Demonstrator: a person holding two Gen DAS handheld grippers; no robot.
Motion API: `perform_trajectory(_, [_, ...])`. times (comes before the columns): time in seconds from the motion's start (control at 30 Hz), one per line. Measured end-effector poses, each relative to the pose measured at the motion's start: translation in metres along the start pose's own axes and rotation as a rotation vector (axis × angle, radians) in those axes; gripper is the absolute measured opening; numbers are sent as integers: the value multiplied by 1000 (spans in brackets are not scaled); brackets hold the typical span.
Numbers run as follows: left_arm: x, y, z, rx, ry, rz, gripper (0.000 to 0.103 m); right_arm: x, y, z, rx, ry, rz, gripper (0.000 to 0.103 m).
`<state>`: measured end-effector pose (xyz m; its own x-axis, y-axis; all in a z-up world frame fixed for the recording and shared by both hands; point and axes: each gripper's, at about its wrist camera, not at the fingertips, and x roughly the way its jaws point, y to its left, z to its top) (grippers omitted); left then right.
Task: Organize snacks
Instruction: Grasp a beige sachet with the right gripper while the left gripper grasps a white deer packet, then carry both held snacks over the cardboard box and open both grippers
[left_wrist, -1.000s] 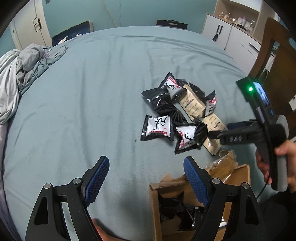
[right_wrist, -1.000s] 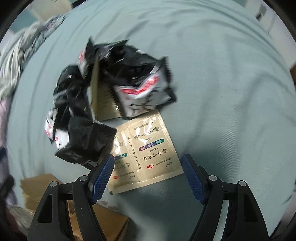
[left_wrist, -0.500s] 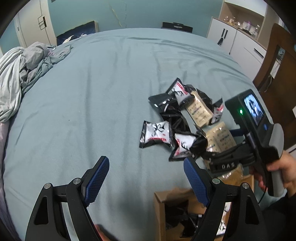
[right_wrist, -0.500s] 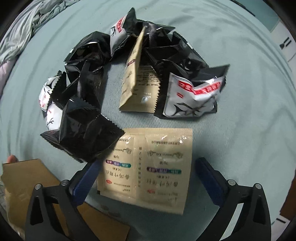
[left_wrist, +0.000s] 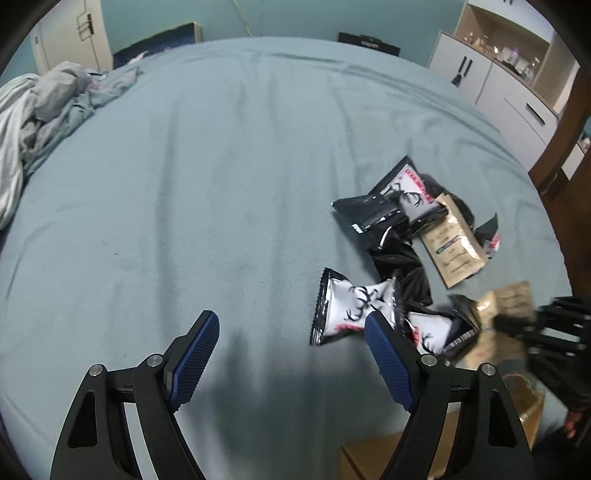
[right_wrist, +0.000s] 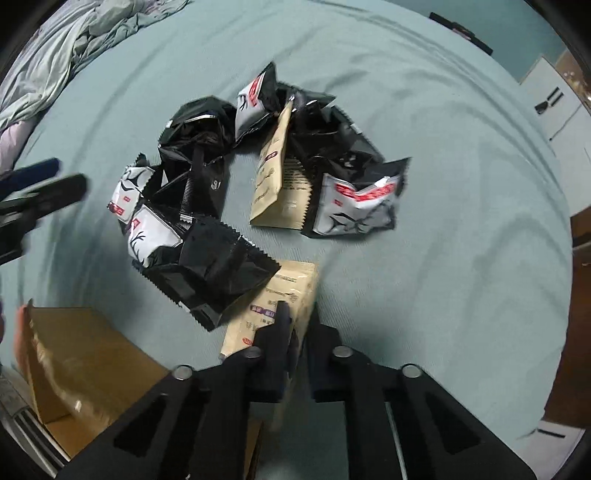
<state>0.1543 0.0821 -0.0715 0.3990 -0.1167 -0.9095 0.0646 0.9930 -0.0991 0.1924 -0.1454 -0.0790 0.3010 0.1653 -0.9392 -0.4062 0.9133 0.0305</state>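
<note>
Several snack packets lie in a loose heap on the teal bedsheet (left_wrist: 221, 166): black ones, white ones with a deer print (left_wrist: 351, 306), and an upper beige sachet (right_wrist: 273, 173). My right gripper (right_wrist: 299, 314) is closing on the near edge of a lower beige sachet (right_wrist: 291, 284); both pads press on it. A black packet (right_wrist: 214, 273) overlaps that sachet's left side. My left gripper (left_wrist: 291, 321) hangs over bare sheet left of the heap; its jaws are wide apart, closing slightly, with nothing between them. Its right finger stands in front of the deer-print packet.
An open cardboard box (right_wrist: 85, 350) sits at the near edge, below the heap, with a thumb on its corner. A crumpled grey blanket (left_wrist: 37, 110) lies at the far left. White cabinets (left_wrist: 498, 81) and a brown wooden door (left_wrist: 569, 140) stand at the right.
My right gripper went from wide open around the lower beige sachet to shut on it. My left gripper moved down and left, so the heap now sits further right in its view.
</note>
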Motion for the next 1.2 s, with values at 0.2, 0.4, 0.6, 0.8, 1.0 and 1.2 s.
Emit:
perform_trajectory(0.2, [14,-5,8,24,23,-61,78,-63,-19,-15,83,-111,-15,2])
perform_trajectory(0.4, [20,-20,5,102,16,-41,78,-139,-28,-62,201,-287,55,2])
perform_trajectory(0.6, [36,-27,4,137,54,-72,56,-172,-11,-126,220,-371,155,2])
perform_trajectory(0.8, [36,-29,2,139,62,-25,26,-172,13,-160,179,-367,165,2])
perform_trajectory(1.0, [7,-15,-3,69,9,-1,25,-175,13,-151,186,-389,149,2])
perform_trajectory(1.2, [-46,-26,-14,113,-60,34,25,-174,19,-157,169,-413,149,2])
